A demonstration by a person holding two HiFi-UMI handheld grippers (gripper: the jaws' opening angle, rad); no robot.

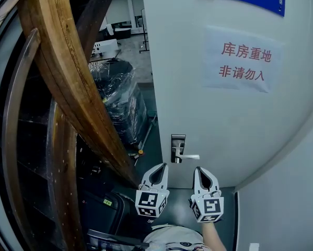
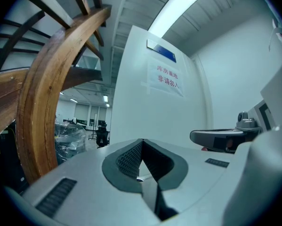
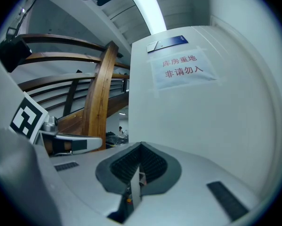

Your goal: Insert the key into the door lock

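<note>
Here, the right gripper [image 1: 199, 170] is pinching the key [image 3: 141, 179] level, ready for the door lock [image 1: 177, 143]. The left gripper [image 1: 163, 166] is waiting alongside, jaws closed empty.

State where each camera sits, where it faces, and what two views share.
Head view: on the person's head, steeply down at the white door and silver lever handle; left tool, right tool show.
Left gripper view: on the left tool, facing the door; shut jaws show.
Right gripper view: on the right tool, likewise; jaws pinch a thin silvery strip.
Shared: red-lettered paper notice.
</note>
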